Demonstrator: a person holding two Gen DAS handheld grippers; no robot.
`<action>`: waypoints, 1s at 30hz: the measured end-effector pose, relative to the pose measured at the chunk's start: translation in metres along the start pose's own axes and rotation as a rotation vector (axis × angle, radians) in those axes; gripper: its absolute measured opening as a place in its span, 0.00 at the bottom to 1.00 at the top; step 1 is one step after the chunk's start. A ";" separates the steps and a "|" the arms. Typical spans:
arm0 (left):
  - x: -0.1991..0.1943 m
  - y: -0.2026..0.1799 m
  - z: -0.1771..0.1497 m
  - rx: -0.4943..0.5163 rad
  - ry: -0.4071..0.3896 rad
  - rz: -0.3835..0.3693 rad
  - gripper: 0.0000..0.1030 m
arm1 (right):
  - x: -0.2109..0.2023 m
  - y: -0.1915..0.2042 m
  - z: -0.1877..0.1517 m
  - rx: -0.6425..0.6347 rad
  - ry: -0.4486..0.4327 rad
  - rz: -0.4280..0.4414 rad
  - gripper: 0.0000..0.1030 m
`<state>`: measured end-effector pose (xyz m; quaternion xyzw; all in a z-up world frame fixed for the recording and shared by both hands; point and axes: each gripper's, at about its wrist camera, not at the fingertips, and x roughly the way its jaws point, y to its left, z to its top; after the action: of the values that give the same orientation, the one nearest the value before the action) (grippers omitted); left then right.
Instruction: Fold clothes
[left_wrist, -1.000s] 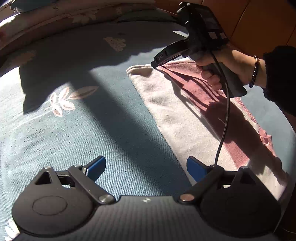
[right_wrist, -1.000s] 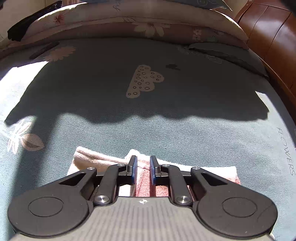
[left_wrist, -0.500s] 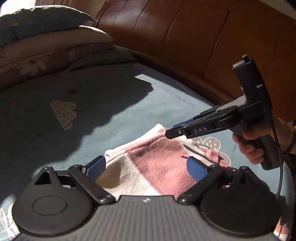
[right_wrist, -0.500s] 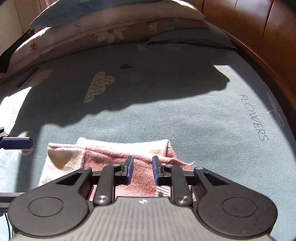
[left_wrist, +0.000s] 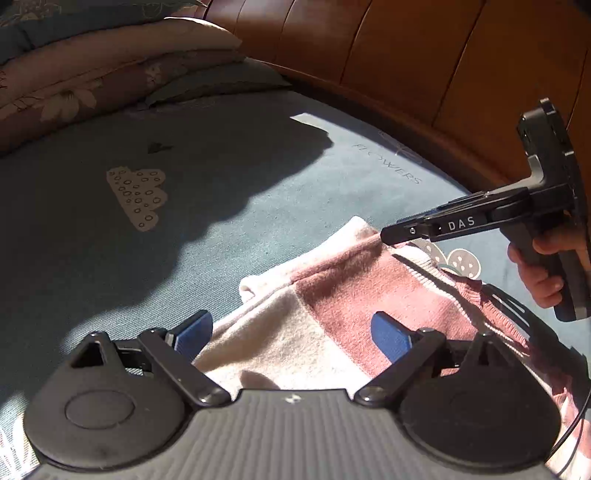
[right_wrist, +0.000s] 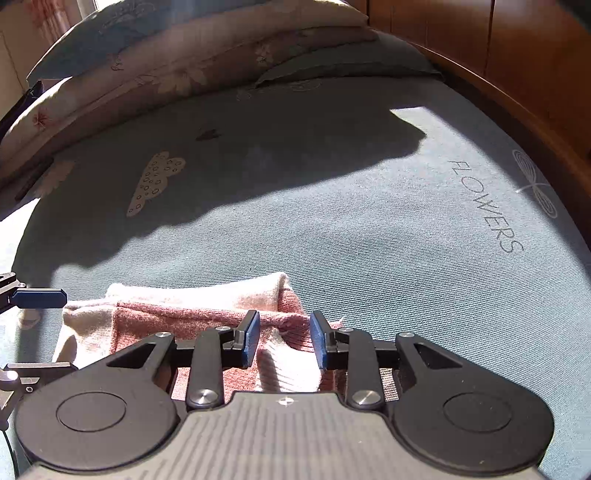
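Observation:
A pink and cream sweater (left_wrist: 332, 295) lies folded on the blue sheet (left_wrist: 221, 221). My left gripper (left_wrist: 291, 336) hovers over its near end, open wide, with nothing between the blue pads. In the left wrist view my right gripper (left_wrist: 391, 236), held by a hand (left_wrist: 539, 280), points at the sweater's far edge. In the right wrist view the right gripper (right_wrist: 284, 339) is over the sweater (right_wrist: 184, 317). Its jaws are opening, and the knit lies below the gap without either pad pressing on it. A left fingertip (right_wrist: 37, 298) shows at the left edge.
Stacked flowered quilts and pillows (right_wrist: 203, 55) fill the far end of the bed. A wooden headboard (right_wrist: 535, 55) runs along the right side. The blue sheet (right_wrist: 369, 240) with "FLOWERS" print stretches beyond the sweater, partly in shadow.
The sweater's end came over into a fold. The left gripper swung across to sit above the sweater. The right gripper's jaws went from nearly shut to clearly apart.

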<state>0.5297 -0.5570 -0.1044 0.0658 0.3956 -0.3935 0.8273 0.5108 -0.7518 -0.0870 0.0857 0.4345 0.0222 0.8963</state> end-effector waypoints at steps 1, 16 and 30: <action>-0.001 0.001 0.003 -0.011 -0.008 -0.012 0.90 | -0.001 0.003 0.003 -0.006 -0.003 0.019 0.33; -0.005 0.006 0.019 -0.131 0.029 0.043 0.90 | 0.026 0.025 0.023 -0.043 0.120 -0.065 0.53; -0.019 -0.010 0.009 -0.123 0.058 0.125 0.90 | -0.025 0.039 0.022 -0.072 0.093 -0.042 0.54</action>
<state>0.5213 -0.5562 -0.0827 0.0510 0.4379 -0.3138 0.8409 0.5142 -0.7192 -0.0477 0.0433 0.4764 0.0231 0.8778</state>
